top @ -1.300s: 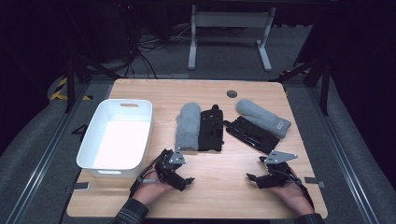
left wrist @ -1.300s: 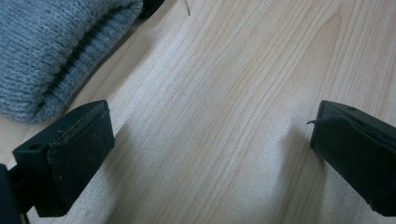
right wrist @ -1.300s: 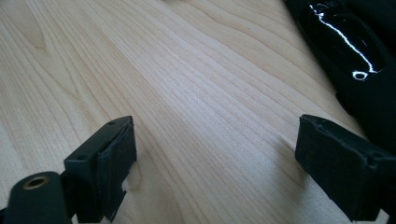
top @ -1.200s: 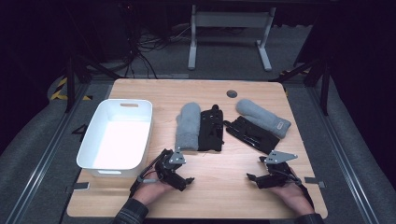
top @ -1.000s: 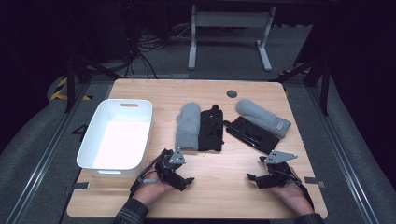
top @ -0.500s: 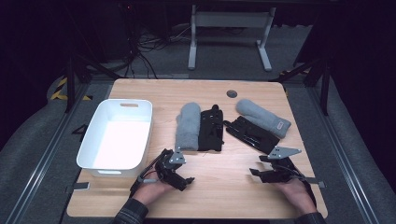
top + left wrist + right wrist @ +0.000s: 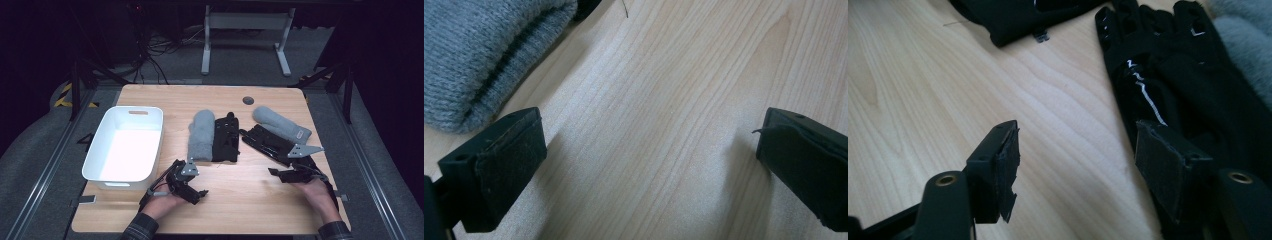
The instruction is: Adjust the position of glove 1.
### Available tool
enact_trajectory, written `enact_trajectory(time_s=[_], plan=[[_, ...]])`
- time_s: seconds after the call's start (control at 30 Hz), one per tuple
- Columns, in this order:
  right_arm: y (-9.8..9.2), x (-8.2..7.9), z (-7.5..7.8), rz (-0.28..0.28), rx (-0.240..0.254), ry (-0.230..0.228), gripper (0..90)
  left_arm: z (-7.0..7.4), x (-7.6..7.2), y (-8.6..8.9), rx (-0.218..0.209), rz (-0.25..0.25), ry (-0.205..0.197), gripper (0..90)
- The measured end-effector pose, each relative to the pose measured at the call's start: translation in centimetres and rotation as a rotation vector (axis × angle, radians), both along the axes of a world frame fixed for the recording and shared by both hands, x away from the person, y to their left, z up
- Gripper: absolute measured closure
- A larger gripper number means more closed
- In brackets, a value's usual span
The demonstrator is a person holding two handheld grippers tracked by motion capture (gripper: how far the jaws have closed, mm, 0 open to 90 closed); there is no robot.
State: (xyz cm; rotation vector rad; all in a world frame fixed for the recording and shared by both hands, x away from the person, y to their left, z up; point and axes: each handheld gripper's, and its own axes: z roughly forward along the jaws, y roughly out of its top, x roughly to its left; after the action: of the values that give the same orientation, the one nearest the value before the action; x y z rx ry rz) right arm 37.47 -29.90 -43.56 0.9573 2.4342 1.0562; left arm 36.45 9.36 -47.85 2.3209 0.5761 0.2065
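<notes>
Two pairs lie mid-table in the high view: a grey knit mitten [image 7: 201, 135] beside a black glove [image 7: 226, 140], and to the right a second black glove [image 7: 265, 142] partly over a second grey mitten [image 7: 282, 125]. My left gripper [image 7: 191, 180] rests on the wood below the first mitten [image 7: 484, 45], open, with bare wood between its jaws [image 7: 651, 150]. My right gripper [image 7: 281, 167] hovers at the near edge of the second black glove [image 7: 1168, 75]. Its jaws have just been closing but stand open [image 7: 1080, 150], with wood between them and the right one over the glove's cuff.
A white plastic tub [image 7: 111, 150] stands at the table's left side. A small dark round grommet [image 7: 248, 100] is set into the far edge. Bare wood runs along the front between my two hands.
My right gripper has lifted off the table and edged toward the right black glove, and its jaws have narrowed. The left gripper and the gloves have not moved.
</notes>
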Motion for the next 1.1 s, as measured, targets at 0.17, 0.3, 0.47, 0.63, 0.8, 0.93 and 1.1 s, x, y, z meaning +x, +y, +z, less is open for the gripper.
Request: enact_trajectory(time_s=[0.17, 0.3, 0.47, 0.63, 0.8, 0.93, 1.1], plan=[[-0.4, 1.3, 0.9, -0.011, 0.004, -0.024, 34.2, 0.0, 0.0, 0.0, 0.000, 0.000, 0.000, 0.1], [-0.7, 2.6, 1.6, -0.019, 0.013, -0.038, 33.1, 0.0, 0.0, 0.0, 0.000, 0.000, 0.000, 0.1], [-1.0, 4.0, 2.0, -0.027, 0.017, -0.040, 32.8, 0.0, 0.0, 0.0, 0.000, 0.000, 0.000, 0.1], [-1.4, 5.3, 2.1, -0.038, 0.015, -0.036, 33.2, 0.0, 0.0, 0.0, 0.001, 0.000, 0.001, 0.1], [-1.9, 6.7, 2.2, -0.051, 0.004, -0.035, 33.9, 0.0, 0.0, 0.0, 0.001, 0.000, 0.001, 0.1], [-2.2, 7.6, 2.5, -0.059, -0.004, -0.035, 33.8, 0.0, 0.0, 0.0, 0.001, 0.000, 0.000, 0.1], [-2.8, 9.0, 2.9, -0.068, -0.006, -0.035, 33.5, 0.0, 0.0, 0.0, 0.000, 0.000, 0.001, 0.1]])
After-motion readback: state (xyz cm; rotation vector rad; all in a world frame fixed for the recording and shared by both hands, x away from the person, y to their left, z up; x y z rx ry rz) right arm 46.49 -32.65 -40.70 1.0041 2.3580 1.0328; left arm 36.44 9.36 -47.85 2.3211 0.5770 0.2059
